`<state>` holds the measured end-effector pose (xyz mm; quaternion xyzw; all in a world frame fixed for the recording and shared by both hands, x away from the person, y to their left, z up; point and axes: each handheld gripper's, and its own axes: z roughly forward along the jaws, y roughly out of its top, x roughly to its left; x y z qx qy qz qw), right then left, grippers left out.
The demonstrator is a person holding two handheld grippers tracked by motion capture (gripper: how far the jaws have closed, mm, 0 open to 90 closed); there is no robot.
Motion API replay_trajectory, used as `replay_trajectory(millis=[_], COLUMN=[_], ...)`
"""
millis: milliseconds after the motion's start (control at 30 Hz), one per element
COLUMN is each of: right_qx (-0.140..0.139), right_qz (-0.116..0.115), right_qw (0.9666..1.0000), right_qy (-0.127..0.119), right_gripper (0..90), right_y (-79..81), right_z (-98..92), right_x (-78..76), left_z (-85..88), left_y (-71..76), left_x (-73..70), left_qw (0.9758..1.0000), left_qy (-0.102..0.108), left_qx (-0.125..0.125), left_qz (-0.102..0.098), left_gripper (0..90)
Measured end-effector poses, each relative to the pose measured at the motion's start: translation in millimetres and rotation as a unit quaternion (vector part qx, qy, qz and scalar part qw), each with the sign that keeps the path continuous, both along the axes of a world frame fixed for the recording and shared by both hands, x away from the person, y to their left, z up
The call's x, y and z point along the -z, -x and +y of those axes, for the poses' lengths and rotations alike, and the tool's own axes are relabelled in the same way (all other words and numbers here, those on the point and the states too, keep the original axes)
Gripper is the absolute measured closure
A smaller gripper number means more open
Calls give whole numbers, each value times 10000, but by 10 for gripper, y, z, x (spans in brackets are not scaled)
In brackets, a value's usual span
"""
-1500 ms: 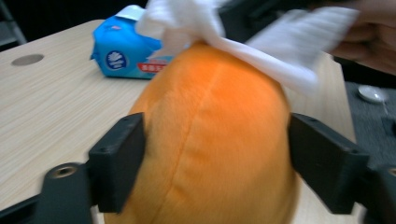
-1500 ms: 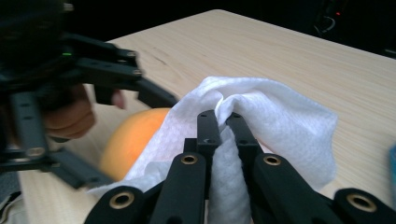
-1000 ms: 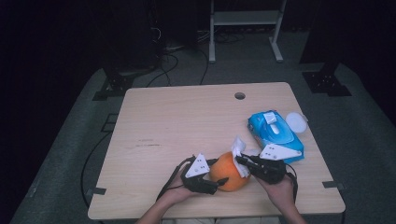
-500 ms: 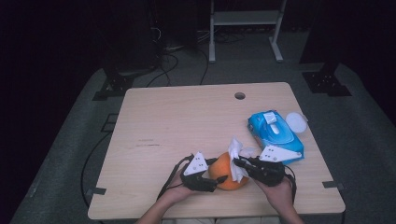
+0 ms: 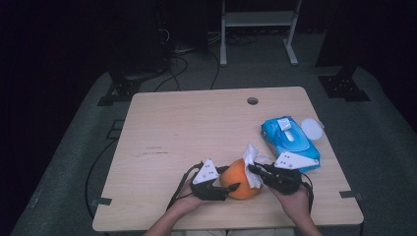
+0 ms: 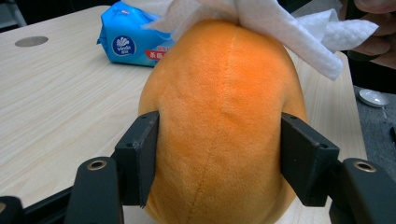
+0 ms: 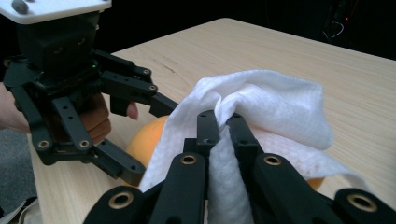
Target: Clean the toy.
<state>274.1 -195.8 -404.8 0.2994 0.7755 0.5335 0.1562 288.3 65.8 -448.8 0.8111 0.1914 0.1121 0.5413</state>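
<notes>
Closing in, the left gripper (image 6: 219,163) jaws have just tightened onto the orange plush fruit (image 6: 224,121) between them, steadying it while the right gripper (image 7: 223,122), pinching the white wipe (image 7: 271,107), rubs its top.

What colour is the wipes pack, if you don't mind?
Blue pack with a white flap, clearest in the high view.

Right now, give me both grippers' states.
Left gripper: jaws have just been closing, pressing the orange plush.
Right gripper: shut on the tissue.
</notes>
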Motion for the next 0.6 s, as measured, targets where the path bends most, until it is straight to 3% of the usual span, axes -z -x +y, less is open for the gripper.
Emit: replay_trajectory(millis=[200,333,433,533,600], right_qx=[254,24,-116,-56,45], right_qz=[156,80,-13,96,187], right_qw=[9993,9996,9999,9999,9997], right_qy=[-215,-253,-91,-111,-113], right_gripper=[849,849,849,849,849], right_y=[-54,12,44,-10,-50], right_z=[-158,-34,61,3,-64], right_x=[17,-22,-41,12,51], left_z=[-2,7,9,8,5], left_y=[56,90,90,56,24], left_x=[-127,-162,-138,-101,-60], left_qw=[9998,9998,9998,9997,9999], left_qy=[215,164,112,169,123], left_qx=[41,113,136,87,64], left_qz=[-7,-47,-98,-138,-61], left_gripper=[416,419,405,286,184])
